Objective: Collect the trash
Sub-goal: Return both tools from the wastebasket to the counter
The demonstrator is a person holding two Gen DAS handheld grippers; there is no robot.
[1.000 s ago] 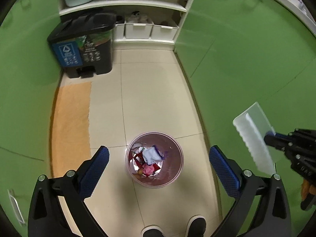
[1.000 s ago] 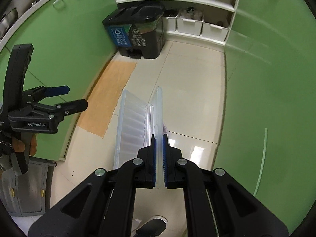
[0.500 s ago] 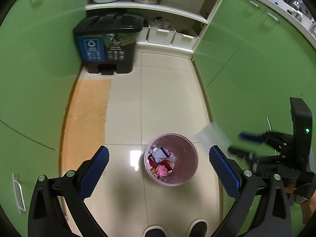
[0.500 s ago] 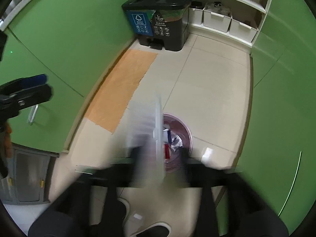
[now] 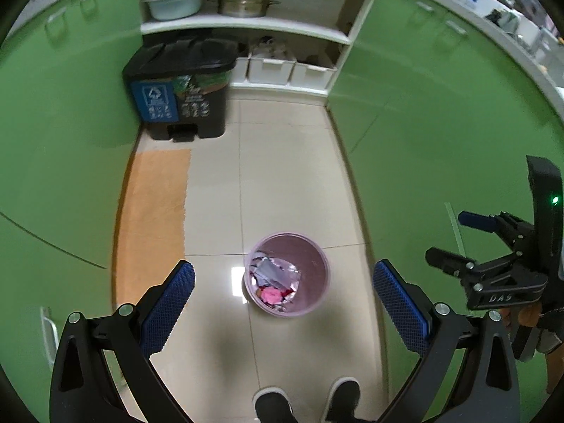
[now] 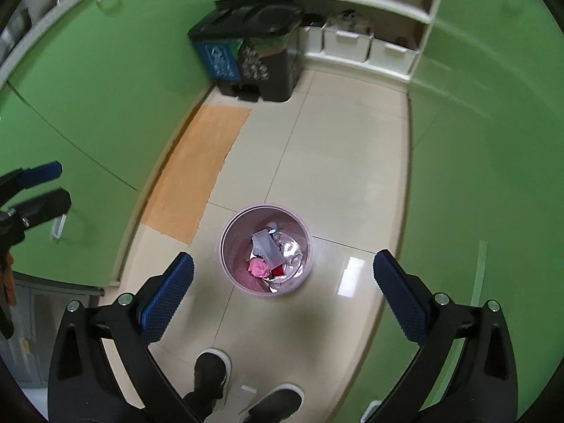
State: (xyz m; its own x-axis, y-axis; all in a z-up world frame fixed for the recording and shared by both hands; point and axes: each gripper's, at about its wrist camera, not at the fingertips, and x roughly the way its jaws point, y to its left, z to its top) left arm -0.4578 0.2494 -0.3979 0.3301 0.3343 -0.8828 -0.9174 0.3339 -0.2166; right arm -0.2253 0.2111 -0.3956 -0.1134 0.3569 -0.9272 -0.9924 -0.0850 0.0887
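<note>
Cream tiled floor [image 6: 338, 162] carried round pink plastic wastebasket [image 6: 232, 268] holding crumpled wrappers [image 6: 271, 253]; left gripper [image 5: 282, 303] and right gripper [image 6: 282, 292] hovered above, fingers spread, grasping nothing.

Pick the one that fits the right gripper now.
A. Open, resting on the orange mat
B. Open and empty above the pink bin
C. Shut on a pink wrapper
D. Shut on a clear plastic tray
B: the right gripper has its blue pads wide apart with nothing between them, and the pink bin of trash sits on the floor below, framed between them.
</note>
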